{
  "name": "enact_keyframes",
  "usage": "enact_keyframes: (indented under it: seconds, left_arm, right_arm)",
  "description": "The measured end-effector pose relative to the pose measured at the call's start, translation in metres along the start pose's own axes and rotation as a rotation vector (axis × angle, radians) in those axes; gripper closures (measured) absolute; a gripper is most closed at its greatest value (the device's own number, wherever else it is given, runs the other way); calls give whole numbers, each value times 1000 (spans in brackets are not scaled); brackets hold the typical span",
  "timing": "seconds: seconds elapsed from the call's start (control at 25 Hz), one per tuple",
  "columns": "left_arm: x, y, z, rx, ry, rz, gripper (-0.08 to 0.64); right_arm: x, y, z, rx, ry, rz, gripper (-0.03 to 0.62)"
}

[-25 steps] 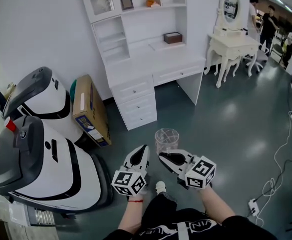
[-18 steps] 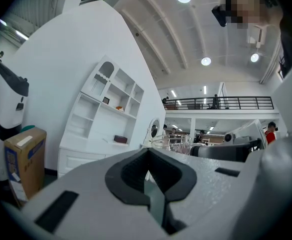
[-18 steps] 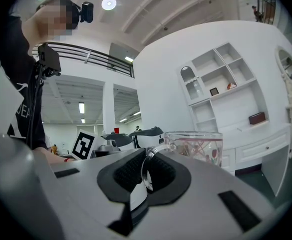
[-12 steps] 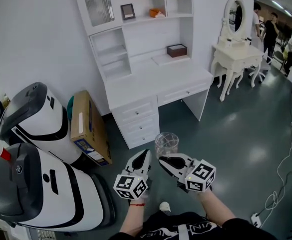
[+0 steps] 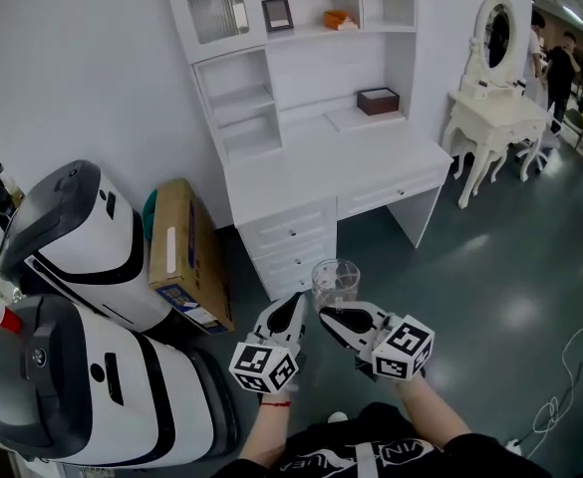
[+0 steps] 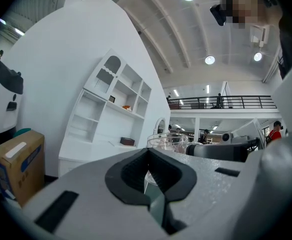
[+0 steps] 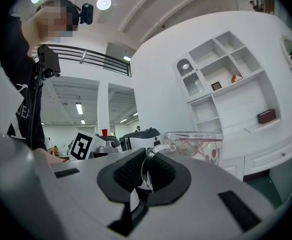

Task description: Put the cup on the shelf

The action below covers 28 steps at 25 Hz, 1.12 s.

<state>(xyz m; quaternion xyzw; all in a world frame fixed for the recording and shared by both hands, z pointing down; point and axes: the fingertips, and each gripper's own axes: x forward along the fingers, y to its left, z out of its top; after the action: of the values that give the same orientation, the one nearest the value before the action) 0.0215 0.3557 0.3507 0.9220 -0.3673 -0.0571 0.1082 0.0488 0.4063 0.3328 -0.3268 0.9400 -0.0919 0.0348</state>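
The person holds both tools low in front of the body, above a grey-green polished floor [image 5: 490,257]. The right hand-held gripper [image 5: 329,316] is clamped on the curved handle of a clear glass cup with a faint red and green print [image 5: 334,281]. In the right gripper view the handle runs down between the two dark pads [image 7: 121,174], and the bowl of the cup stands upright just beyond the jaws. The cup is in the air, well apart from the furniture ahead.

The left hand-held gripper [image 5: 289,305] sits just beside the right one, its tip near the cup. In the left gripper view its jaws are pressed together with nothing between them, and the rim of the cup shows just past them, to the right.

Ahead stands a tall white shelf unit [image 5: 233,108] over a white counter with drawers [image 5: 351,162]. The top shelf carries a small dark picture frame [image 5: 277,13] and a small orange object [image 5: 339,18]. A brown box [image 5: 378,101] rests on a low ledge above the counter.

To the left, a brown cardboard box [image 5: 183,242] leans by the wall, next to two large white and black machines [image 5: 72,227]. To the right is a white dressing table with an oval mirror [image 5: 495,98], and people stand far behind it.
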Motion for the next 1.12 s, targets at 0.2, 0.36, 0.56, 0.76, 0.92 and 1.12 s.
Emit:
enact_keyframes:
  seconds: [0.2,0.36,0.56,0.76,0.92,1.12]
  left_arm:
    - [8,30,-3,-12,8,34,555]
    - [21,50,-1,-11,11,47,554]
    - [48,86,5,-6,10,71,554]
    - [83,122,17,-1,8,93,554]
    - [112,159,28,-7,6,121,554]
    - [147,207,36,-19,2,161,554]
  right_arm:
    - [26,-15,-7,19,18,29,580]
    - [47,-32,-6,25,23,53,580]
    - [80,-62,-2,23,29,95,580]
    - [118,-101,9,26,32,138,580]
    - [152,-134,19,32,46,174,580]
    - [195,-177,25,33,63,208,580]
